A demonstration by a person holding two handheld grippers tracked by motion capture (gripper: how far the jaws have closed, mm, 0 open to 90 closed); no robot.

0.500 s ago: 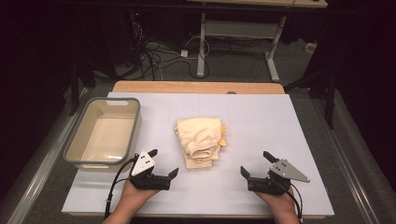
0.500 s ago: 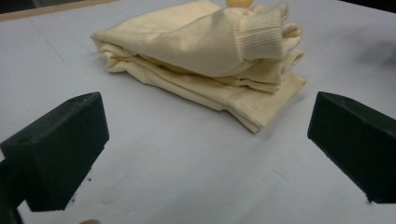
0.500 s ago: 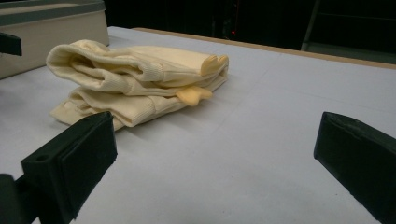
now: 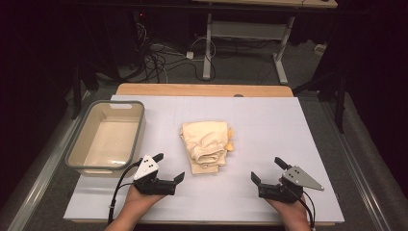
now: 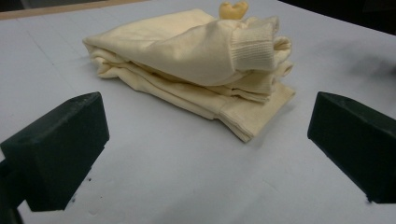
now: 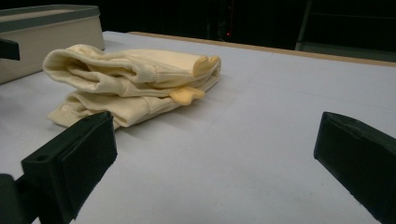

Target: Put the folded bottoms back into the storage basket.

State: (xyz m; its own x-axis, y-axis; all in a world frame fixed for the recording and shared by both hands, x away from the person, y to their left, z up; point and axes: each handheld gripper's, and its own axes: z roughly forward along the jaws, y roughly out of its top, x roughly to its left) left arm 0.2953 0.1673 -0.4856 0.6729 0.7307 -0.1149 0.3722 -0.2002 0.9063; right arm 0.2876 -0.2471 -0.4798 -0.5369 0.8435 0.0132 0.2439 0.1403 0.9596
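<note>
Grippers, two. We list the left gripper (image 4: 168,167) at lower left of the high view, held in one hand (image 4: 139,202), its jaws spread wide with nothing between them. We list the right gripper (image 4: 269,169) at lower right of that view, held in the other hand (image 4: 288,209), its jaws likewise wide apart and bare. Both sit low over the white table (image 4: 269,125), near its bottom edge, and point inward and up the frame.

Garment, one. We record a folded cream garment (image 4: 206,144) at the centre of the high view, lying flat on the table between the two grippers and above them in the frame, nearer the left one and touching neither. In the left gripper view the garment (image 5: 196,70) occupies the upper middle, beyond the gap between the jaws. In the right gripper view it (image 6: 130,81) lies upper left, past the left-hand jaw.

Appearance: pale yellow knit, folded in several layers, with a ribbed cuff (image 5: 252,46) on top and a deeper yellow tab (image 6: 187,95) poking from one side.

Tub, one. We note a beige tub (image 4: 79,149) with a grey rim at the left of the high view, just beside the table's left margin.
</note>
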